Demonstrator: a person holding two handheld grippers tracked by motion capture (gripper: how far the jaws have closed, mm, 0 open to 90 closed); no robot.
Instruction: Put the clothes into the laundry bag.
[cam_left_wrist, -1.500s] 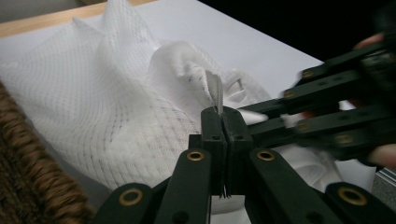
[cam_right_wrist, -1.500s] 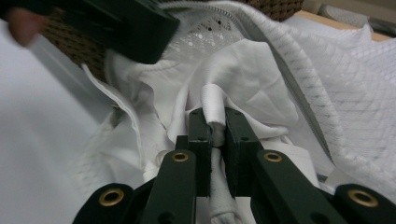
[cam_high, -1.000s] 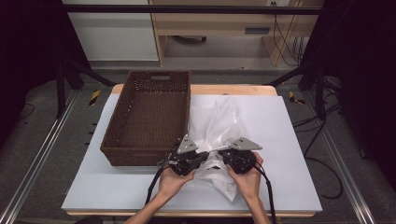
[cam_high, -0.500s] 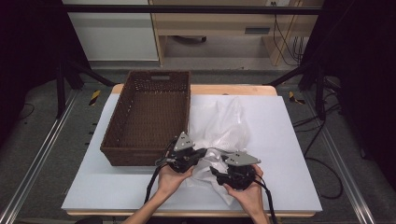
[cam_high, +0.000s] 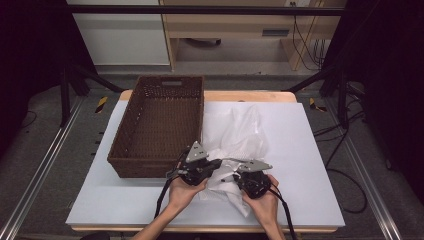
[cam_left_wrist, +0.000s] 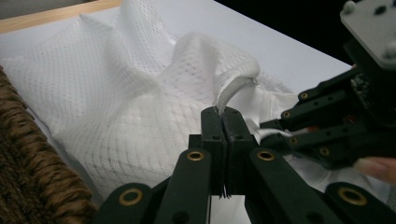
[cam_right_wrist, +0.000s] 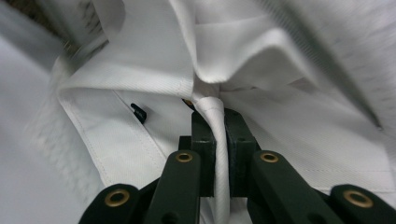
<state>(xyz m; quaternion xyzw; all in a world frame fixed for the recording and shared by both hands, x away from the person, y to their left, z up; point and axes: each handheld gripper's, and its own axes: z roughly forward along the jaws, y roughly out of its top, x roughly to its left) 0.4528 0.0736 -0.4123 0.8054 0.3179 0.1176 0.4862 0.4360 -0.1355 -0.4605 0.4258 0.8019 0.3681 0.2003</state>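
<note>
Near the front edge of the white table (cam_high: 310, 150), beside the wicker basket (cam_high: 160, 125), a white mesh garment (cam_high: 240, 135) is pinched by both grippers. Left gripper (cam_left_wrist: 222, 114) is clamped on a hem, right gripper (cam_right_wrist: 218, 116) on a seam. Part of the cloth is hidden beneath the hands. No legible writing can be made out.

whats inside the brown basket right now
Nothing can be seen inside the basket: its woven floor is bare where it shows. The strip just behind the near wall is hidden. The white garment lies beside it on the table.
</note>
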